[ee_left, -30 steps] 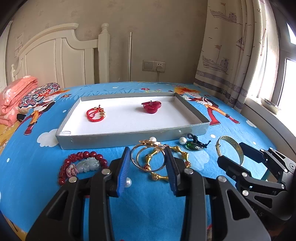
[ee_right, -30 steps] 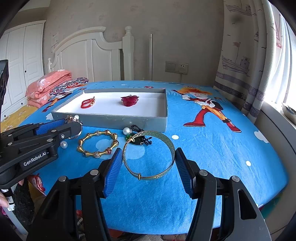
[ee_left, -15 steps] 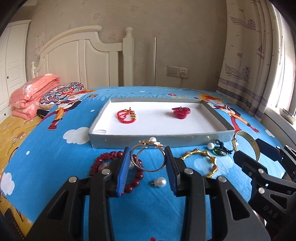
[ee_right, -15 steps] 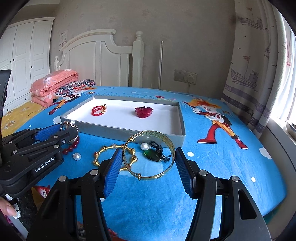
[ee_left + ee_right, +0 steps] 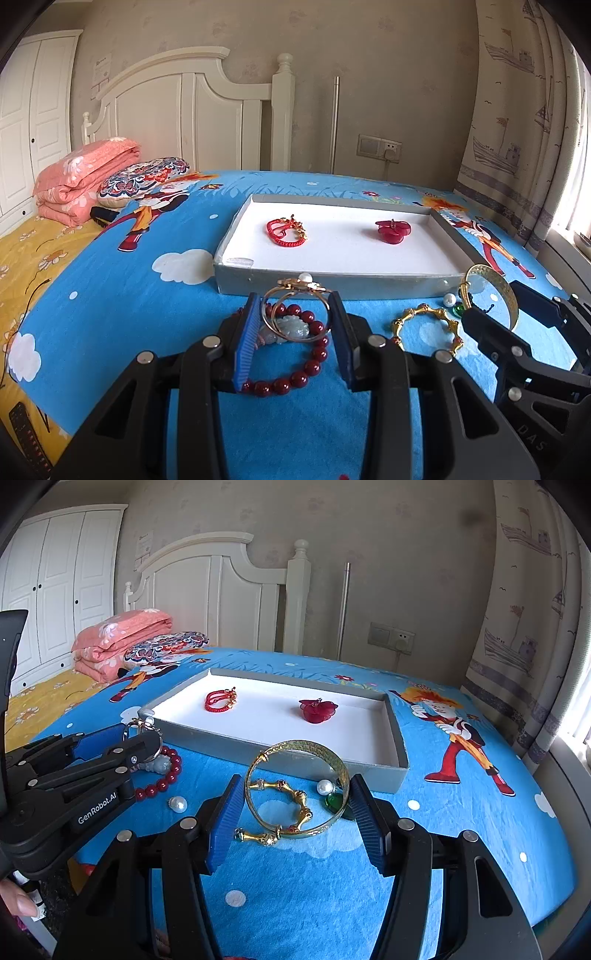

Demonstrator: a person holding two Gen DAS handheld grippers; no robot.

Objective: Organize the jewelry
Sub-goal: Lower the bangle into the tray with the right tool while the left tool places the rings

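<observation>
Bedroom, cartoon bedspread [image 5: 110,295] (blue), grey tray [image 5: 369,286]

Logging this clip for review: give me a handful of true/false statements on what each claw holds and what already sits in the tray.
1. The left claw grips thin gold hoops. True.
2. The right claw is empty. False: it holds a wide gold bangle.
3. The grey tray holds a red cord bracelet and a red flower piece. True.
4. The red bead bracelet lies in the tray. False: it lies on the blue bedspread.
</observation>
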